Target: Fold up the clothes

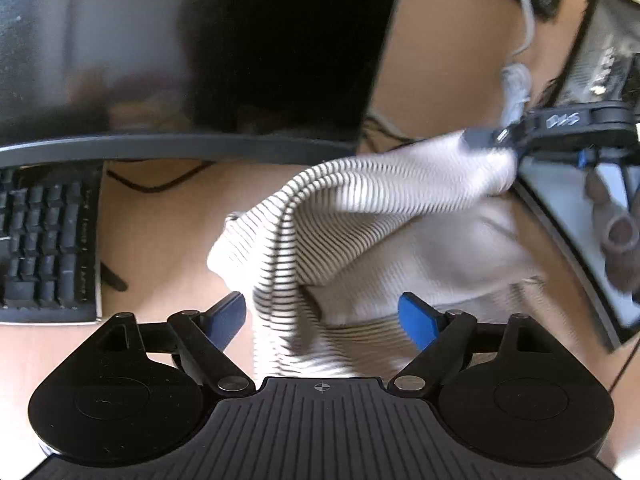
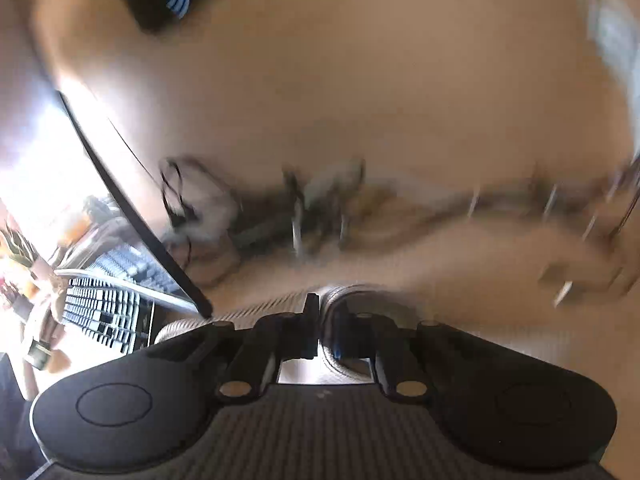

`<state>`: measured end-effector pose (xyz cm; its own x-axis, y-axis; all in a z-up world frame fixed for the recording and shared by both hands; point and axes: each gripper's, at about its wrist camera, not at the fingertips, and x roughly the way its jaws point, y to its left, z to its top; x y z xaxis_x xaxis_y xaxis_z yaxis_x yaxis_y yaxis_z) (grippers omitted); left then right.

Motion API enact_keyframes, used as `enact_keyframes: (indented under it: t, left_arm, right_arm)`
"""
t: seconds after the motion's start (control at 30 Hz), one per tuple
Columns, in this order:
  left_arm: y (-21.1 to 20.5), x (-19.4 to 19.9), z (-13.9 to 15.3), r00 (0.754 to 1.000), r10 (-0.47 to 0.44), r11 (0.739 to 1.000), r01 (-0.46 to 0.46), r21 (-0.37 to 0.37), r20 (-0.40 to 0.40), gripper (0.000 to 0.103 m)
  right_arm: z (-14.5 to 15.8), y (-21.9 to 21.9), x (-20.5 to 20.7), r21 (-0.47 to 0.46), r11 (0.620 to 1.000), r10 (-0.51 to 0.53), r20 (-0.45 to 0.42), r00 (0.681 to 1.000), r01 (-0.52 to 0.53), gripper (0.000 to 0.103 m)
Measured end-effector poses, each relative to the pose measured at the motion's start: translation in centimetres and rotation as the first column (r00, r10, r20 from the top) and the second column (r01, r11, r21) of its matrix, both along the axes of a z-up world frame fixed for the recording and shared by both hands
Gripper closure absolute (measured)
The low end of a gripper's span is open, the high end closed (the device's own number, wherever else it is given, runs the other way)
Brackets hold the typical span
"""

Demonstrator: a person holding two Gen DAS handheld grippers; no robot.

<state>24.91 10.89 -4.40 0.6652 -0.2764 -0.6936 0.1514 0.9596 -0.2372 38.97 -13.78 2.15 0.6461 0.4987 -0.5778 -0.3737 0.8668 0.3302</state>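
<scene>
- Keyboard (image 1: 48, 240) far left on the desk (image 1: 160, 240), monitor (image 1: 160, 60) above it – we keep cloth clear of both.
- Left gripper (image 1: 322, 318): blue fingers (image 1: 418, 318) spread wide, nothing pinched; the striped garment (image 1: 360, 220) drapes btwn them.
- Garment's half-lifted off the desk, centre-right, bunched w/ a ridge running up to the right.
- Right gripper (image 1: 486, 138), seen from the left cam, pinches the garment's upper corner. Its own cam is badly blurred, but jaws look pressed together on striped fabric (image 2: 332, 304).
- Our call: left should close on the near hem, opposite the right's corner, then we pull taut and even before laying the fold, so no wrinkles get trapped.
</scene>
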Motion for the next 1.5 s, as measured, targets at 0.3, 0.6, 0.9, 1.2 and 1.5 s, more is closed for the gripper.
enact_keyframes:
  t: [0.3,0.6,0.9,1.2,1.5]
  left_arm:
    - [0.7,-1.6,0.7,0.994,-0.104,0.987,0.101,-0.123,-0.015,0.008]
    - [-3.3,3.2,0.8,0.99,-0.138,0.977,0.143,-0.156,0.041,0.008]
    - [-1.7,6.3,-2.1,1.0,0.0,0.991,0.0,-0.135,0.005,0.008]
    - [0.7,4.5,-1.5,0.995,0.103,0.976,-0.1,-0.192,0.009,0.008]
    - [-2.2,-0.3,0.4,0.994,-0.078,0.97,0.093,-0.224,0.075,0.003]
  right_arm:
    - [-5.2,-4.3,-5.5,-0.366,0.926,-0.098,0.007,0.995,0.094,0.09]
    - [-3.1,-8.0,-3.5,-0.081,0.957,-0.282,-0.05,0.958,0.277,0.049]
    - [-7.7,-4.7,-2.1,-0.148,0.977,-0.176,-0.172,0.969,0.151,0.096]
    - [-4.4,-4.7,-2.5,-0.082,0.986,-0.151,-0.106,0.983,0.143,0.099]
    - [3.2,-4.4,-4.6,-0.093,0.988,-0.107,0.181,0.978,0.125,0.099]
